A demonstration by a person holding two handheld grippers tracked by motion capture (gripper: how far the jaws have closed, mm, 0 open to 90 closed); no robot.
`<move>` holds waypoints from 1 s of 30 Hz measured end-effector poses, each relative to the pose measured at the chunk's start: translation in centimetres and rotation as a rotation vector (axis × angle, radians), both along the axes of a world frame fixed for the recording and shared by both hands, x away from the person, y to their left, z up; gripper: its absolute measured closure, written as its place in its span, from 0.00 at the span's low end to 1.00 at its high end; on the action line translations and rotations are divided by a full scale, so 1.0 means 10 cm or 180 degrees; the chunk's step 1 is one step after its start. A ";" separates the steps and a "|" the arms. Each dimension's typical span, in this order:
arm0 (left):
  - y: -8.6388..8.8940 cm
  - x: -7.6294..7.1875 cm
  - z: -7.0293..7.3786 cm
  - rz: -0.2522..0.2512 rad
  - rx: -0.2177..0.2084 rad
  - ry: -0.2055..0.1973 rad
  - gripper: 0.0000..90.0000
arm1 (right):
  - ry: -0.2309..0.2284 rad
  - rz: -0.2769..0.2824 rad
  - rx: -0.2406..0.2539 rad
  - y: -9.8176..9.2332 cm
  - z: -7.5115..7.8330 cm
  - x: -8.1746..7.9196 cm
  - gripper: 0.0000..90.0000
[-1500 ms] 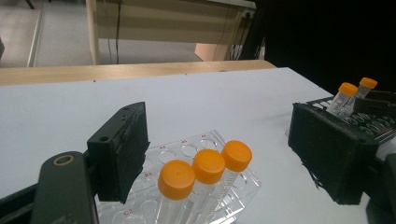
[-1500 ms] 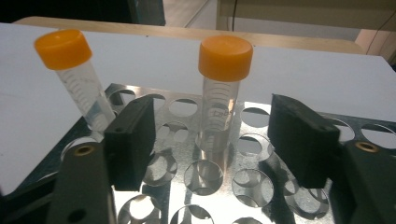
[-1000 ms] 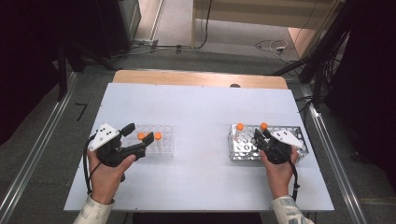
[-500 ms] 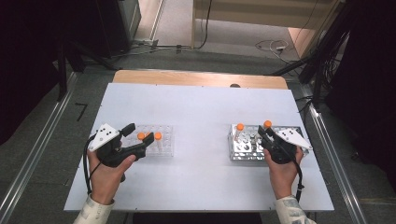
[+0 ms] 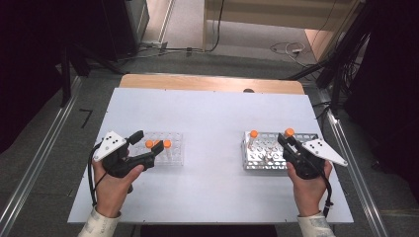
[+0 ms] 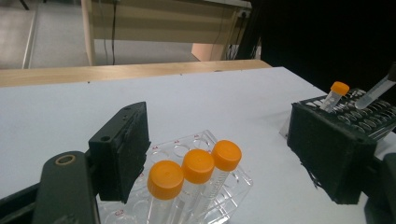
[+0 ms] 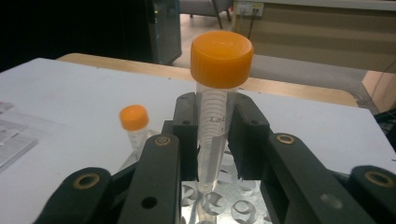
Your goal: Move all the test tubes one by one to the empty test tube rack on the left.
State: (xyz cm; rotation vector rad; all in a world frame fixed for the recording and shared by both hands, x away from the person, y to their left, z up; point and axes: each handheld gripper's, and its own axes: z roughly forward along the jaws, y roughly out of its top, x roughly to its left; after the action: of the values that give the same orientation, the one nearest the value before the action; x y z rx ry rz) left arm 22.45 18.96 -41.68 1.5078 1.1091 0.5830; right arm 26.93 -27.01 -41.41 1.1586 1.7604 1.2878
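Between my right gripper's [image 7: 217, 140] closed jaws stands an orange-capped tube [image 7: 215, 93], upright, its tip just above the metal rack [image 5: 267, 157]. Well apart to the left lies the clear rack [image 5: 170, 155], beside my left gripper [image 5: 148, 145], which is open around nothing. White table [image 5: 212, 113]; dark room with cables behind.

"La…" printed on the capped tube [image 7: 215, 116], rest hidden
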 end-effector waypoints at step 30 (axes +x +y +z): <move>-0.06 -0.06 0.07 -0.0090 -0.0003 -0.0049 0.23 | 0.0118 0.0597 0.0025 0.32 0.04 -0.27 0.80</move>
State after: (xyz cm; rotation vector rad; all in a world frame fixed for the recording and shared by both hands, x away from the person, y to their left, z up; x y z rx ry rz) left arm 21.84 18.33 -41.00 1.5135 1.0745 0.5738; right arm 24.23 -23.84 -41.03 1.0475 1.9303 1.3902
